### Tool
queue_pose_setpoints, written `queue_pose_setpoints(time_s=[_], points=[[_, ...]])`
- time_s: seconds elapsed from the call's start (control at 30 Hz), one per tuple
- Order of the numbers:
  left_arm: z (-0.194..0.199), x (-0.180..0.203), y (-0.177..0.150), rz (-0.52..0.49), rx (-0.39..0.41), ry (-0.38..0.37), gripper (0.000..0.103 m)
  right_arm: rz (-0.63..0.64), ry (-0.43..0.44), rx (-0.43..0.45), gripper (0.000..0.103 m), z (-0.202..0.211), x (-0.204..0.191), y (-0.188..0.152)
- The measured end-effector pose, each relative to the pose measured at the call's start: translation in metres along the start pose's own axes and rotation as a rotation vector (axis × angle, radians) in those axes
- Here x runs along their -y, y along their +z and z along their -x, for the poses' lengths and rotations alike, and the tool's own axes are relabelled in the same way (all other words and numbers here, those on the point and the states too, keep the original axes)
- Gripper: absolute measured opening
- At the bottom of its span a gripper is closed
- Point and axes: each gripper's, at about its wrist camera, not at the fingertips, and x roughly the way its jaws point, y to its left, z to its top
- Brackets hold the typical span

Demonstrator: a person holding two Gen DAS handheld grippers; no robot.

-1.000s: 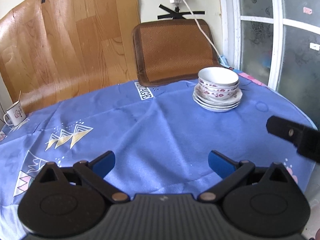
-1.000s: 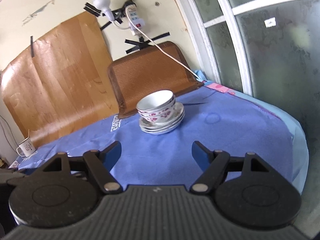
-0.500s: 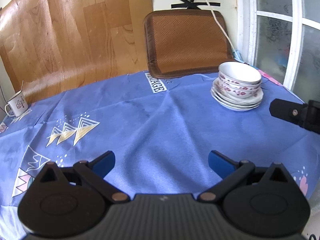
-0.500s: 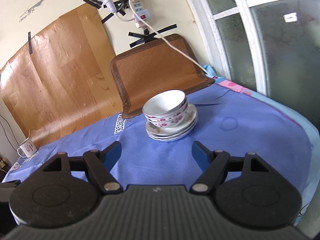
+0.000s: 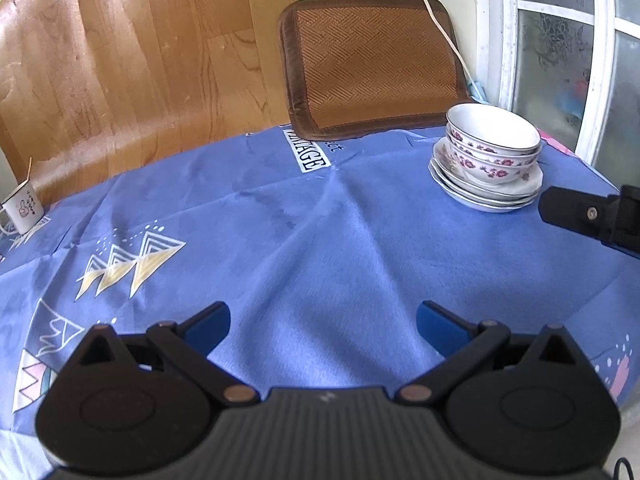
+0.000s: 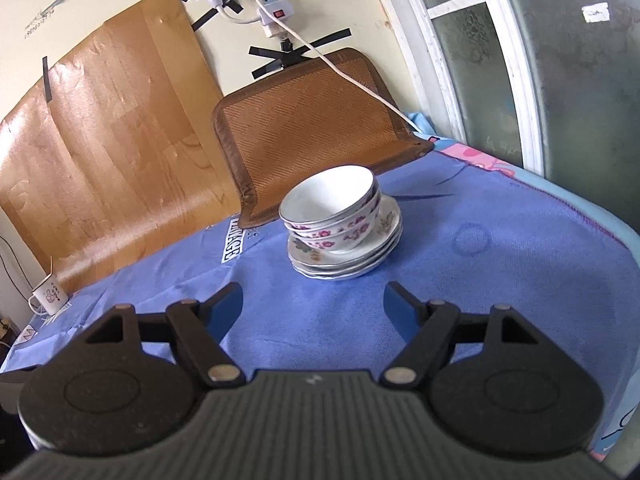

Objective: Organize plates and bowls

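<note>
Over the last second the stacked bowls [image 6: 332, 212] and plates [image 6: 352, 256] have been neared by the empty right gripper [image 6: 312, 308] and left gripper [image 5: 322, 326], jaws spread wide, so a grasp is judged imminent.

Our left tool [image 5: 322, 322] hangs wide open over the blue worktop [image 5: 320, 240]; stacked bowls [image 5: 490, 142] sit on plates [image 5: 486, 192] far right.

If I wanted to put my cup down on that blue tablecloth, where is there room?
The wide middle of the tablecloth is bare, between the white mug at the left edge and the stack of bowls and plates. There is also bare cloth right of the stack. The only crowded spot is the stack itself.
</note>
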Motion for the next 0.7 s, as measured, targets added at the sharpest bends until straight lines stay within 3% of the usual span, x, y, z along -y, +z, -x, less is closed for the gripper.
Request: queue_pose_setpoints(time_s=[0.7], points=[[-0.018, -0.003, 0.004, -0.003, -0.024, -0.03, 0.103, -0.018, -0.026, -0.028, 0.079, -0.015, 0.003, 0.001]])
